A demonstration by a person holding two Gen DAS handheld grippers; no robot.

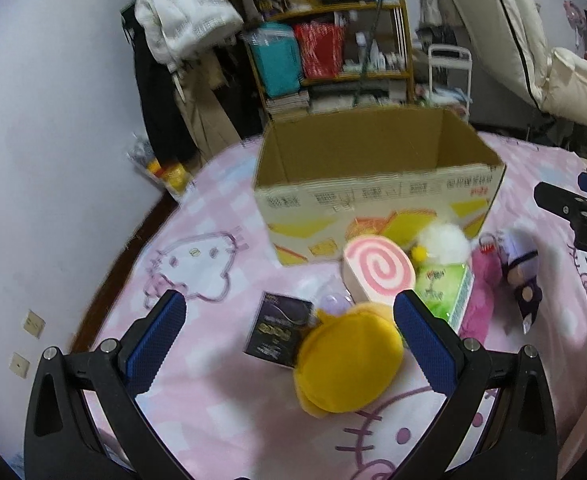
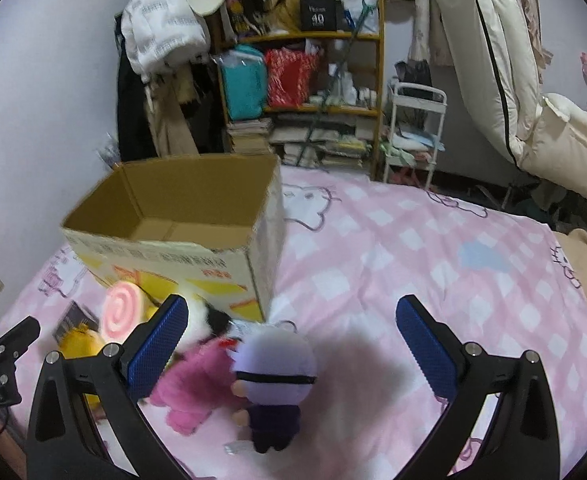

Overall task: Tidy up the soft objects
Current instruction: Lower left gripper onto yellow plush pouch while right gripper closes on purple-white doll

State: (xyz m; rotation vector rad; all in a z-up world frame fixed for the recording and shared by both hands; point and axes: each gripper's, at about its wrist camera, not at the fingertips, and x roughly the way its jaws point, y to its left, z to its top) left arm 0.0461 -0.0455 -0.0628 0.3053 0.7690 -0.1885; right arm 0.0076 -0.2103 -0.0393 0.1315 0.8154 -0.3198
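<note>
An open, empty cardboard box (image 1: 377, 196) stands on the pink bed; it also shows in the right wrist view (image 2: 173, 236). In front of it lie soft toys: a yellow plush (image 1: 349, 364), a pink swirl roll cushion (image 1: 377, 268), a white fluffy plush (image 1: 445, 240), a pink plush (image 1: 483, 292) and a doll with pale purple hair (image 1: 521, 272). My left gripper (image 1: 289, 336) is open above the yellow plush. My right gripper (image 2: 291, 340) is open above the purple-haired doll (image 2: 273, 376), with the pink plush (image 2: 197, 384) beside its left finger.
A dark booklet (image 1: 281, 328) and a green tissue pack (image 1: 445, 292) lie among the toys. A cluttered shelf (image 2: 305, 80) and hanging clothes stand behind the bed. A wall runs along the left. The pink bedsheet (image 2: 433, 248) spreads to the right.
</note>
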